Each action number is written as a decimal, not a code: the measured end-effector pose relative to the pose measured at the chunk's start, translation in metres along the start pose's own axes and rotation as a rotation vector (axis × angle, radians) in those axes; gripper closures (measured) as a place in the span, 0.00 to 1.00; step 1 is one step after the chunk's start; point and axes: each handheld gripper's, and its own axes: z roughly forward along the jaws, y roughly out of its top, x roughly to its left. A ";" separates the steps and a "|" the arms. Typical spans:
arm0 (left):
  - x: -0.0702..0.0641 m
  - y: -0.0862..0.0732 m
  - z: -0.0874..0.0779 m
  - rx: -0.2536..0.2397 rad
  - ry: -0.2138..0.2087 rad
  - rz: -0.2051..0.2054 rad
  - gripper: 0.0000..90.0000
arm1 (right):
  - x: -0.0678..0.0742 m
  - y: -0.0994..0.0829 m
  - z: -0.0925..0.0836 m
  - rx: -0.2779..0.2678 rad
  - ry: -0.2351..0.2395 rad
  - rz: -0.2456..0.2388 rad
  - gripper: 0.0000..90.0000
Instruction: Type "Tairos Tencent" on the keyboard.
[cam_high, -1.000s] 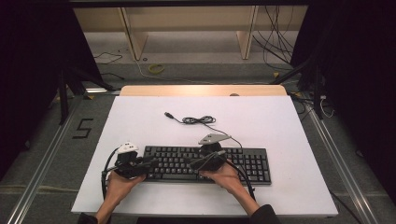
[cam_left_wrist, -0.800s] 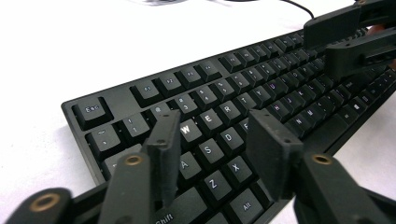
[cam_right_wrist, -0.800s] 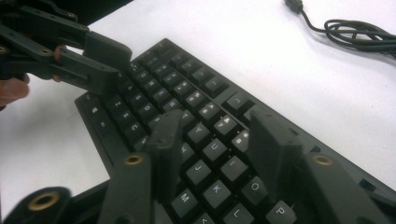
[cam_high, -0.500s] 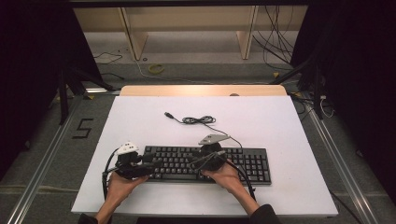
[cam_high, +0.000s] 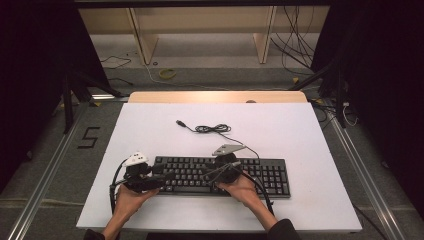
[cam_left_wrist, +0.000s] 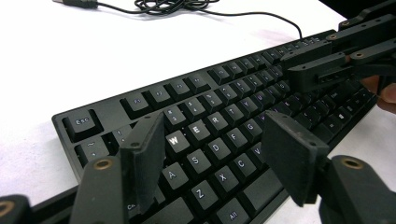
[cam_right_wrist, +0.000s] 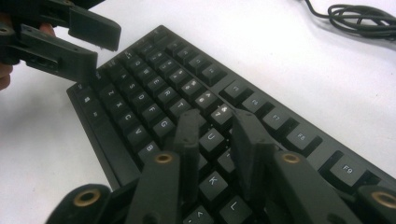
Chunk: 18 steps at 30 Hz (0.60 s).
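- High view: a flat black keyboard (cam_high: 220, 176) is lying near the front edge of the matte white counter (cam_high: 300, 135), its thin cable (cam_high: 212, 129) coiling behind.
- Left gripper view: the left tongs (cam_left_wrist: 215, 154) have just been spreading, hovering wide over the glossy lettered keys, pinching nothing.
- Right gripper view: the right tongs (cam_right_wrist: 217, 140) have just been narrowing above the square keys, a slim gap remaining.

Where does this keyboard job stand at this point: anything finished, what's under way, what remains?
Done: the keyboard lies flat on the white table, its cable coiled behind and unplugged. In hand: the left hand-held gripper hovers over the W-to-V keys, jaws just opening, nothing between them; the right hand-held gripper sits over the U key, jaws just closing and narrow. Left: no key looks removed or changed, so the key work seems still ahead.
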 end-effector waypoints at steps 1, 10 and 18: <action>0.000 0.000 0.000 0.000 0.000 0.000 0.42 | 0.000 0.000 0.000 0.000 0.000 0.000 0.89; -0.004 -0.001 -0.003 -0.015 -0.019 -0.002 0.38 | -0.003 -0.001 0.007 0.025 -0.024 0.002 1.00; -0.004 -0.001 -0.003 -0.011 -0.023 0.002 0.38 | -0.003 -0.001 0.007 0.026 -0.025 0.004 1.00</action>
